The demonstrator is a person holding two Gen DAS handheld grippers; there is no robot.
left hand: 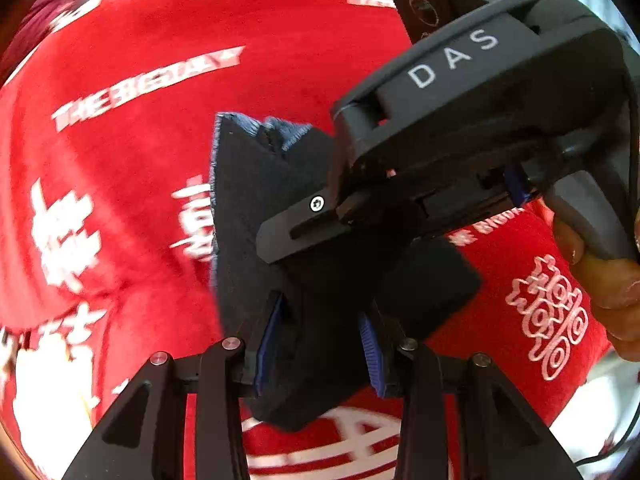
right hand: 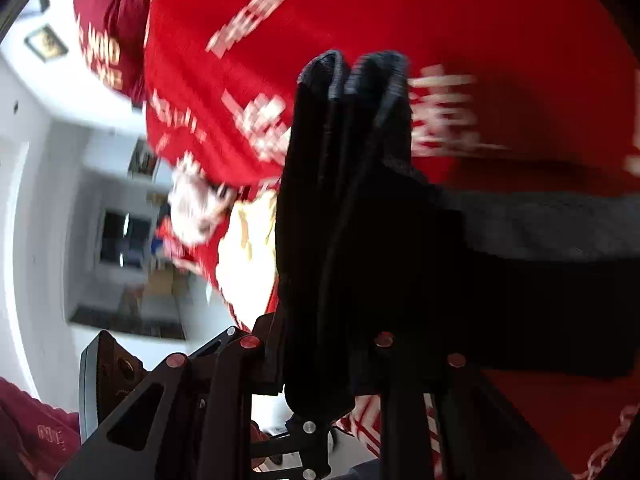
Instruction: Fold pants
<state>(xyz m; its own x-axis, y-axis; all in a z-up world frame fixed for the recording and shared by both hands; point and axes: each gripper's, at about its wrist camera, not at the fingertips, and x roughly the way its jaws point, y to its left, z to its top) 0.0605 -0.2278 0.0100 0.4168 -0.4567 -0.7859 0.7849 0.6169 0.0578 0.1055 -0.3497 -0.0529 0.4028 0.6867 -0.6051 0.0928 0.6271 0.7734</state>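
1. I read this as the carry part of a fold: both my grippers have the dark pants (left hand: 256, 216) pinched and lifted above the red blanket (left hand: 132, 184) with white lettering, which I use as my landmark.
2. My left gripper (left hand: 320, 348) has its blue-padded fingers (left hand: 269, 344) narrowed onto a thick bunch of the cloth, which bulges out below the pads. A hemmed edge with pale stitching stands up just above that grip.
3. My right gripper (left hand: 400, 216) reaches in from the right in the left view, almost touching the same bunch; its fingers are clamped on the fabric. In the right wrist view the pants (right hand: 352, 200) fill the space between the fingers, doubled into two rounded folds at the top, with a band running off to the right over the blanket (right hand: 400, 12).
4. The cloth hangs free of the blanket; how much trails below I cannot tell.
5. Next, I judge, both grips must travel together and lay the held edge flat on the blanket, squared, before either lets go.
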